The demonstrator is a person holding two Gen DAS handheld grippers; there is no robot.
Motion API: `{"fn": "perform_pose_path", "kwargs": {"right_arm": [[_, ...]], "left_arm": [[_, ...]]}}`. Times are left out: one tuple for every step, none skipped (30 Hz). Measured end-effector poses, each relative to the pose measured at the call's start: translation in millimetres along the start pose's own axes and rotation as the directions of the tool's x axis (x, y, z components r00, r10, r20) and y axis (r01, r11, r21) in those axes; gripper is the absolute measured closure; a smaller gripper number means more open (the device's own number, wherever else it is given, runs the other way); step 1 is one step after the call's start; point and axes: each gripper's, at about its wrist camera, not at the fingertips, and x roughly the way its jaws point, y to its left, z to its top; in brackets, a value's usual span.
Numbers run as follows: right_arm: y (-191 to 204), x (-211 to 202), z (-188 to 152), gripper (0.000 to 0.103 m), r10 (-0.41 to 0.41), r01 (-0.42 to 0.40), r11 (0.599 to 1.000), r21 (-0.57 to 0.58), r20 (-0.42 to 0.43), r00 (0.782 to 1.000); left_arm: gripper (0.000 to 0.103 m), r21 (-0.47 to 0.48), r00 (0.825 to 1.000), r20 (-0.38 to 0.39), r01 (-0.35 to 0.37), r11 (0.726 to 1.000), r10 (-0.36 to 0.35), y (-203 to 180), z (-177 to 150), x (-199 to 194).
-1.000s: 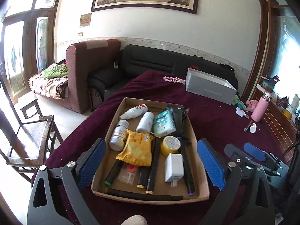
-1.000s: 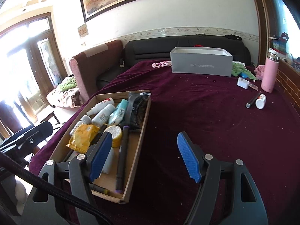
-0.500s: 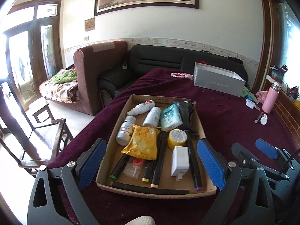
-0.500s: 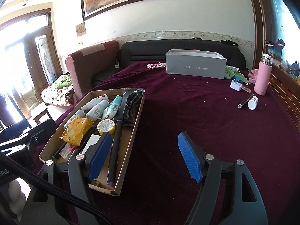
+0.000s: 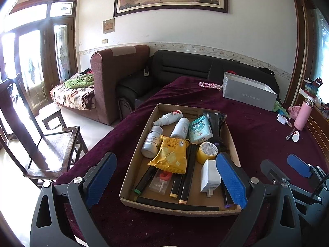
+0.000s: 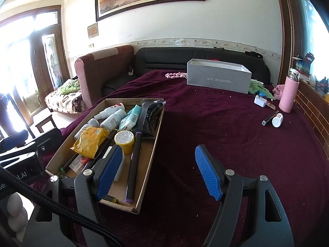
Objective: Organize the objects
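Blue ribbed pads line the black fingers of both tools, nearest the cameras. The left tool (image 5: pixel 165 178) stands wide with nothing between its pads, spanning the near end of a shallow cardboard tray (image 5: pixel 131 170); the right tool (image 6: pixel 158 173) is also spread wide and grips nothing, its left finger over the tray's near corner and its right finger over bare cloth. The tray lies on a worktop (image 6: pixel 236 135) covered in deep maroon velvety cloth flecked with crumbs. At the tray's near end a long black strip lies crosswise, with black markers (image 5: pixel 190 170) lengthwise behind it, a boxy white charger (image 5: pixel 209 176) with metal prongs, and a clear packet beside them. A crinkled yellow foil packet (image 5: pixel 170 156) lies over the markers, next to a round yellow tub (image 5: pixel 206 152) with a printed lid. Farther in are three smooth white plastic bottles (image 5: pixel 152 142), a soft pale-blue tissue pack (image 5: pixel 200 129) and a glossy black pouch (image 6: pixel 152 115). Well apart to the right lie a small white bottle (image 6: pixel 277 119) touching a dark tube, then a tall pink flask (image 6: pixel 289 94) standing upright. At the far edge sits an open grey rectangular box (image 6: pixel 218 80), with pink beads just beside it.
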Motion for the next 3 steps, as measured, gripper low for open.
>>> {"fn": "perform_pose_path", "kwargs": {"right_arm": [[1.2,0.1,-0.3,0.029,0.000,0.000,1.000,-0.002,-0.002,1.000],[2.0,0.4,-0.5,0.029,0.000,0.000,1.000,-0.004,-0.004,1.000],[2.6,0.5,-0.3,0.029,0.000,0.000,1.000,-0.006,-0.005,1.000]], "left_arm": [[0.008,0.000,1.000,-0.008,0.002,1.000,-0.002,0.8,-0.7,0.5],[0.008,-0.003,1.000,-0.023,0.006,1.000,-0.006,1.6,-1.5,1.9],[0.008,-0.005,0.999,-0.034,0.016,1.000,-0.017,2.0,-2.0,3.6]]}}
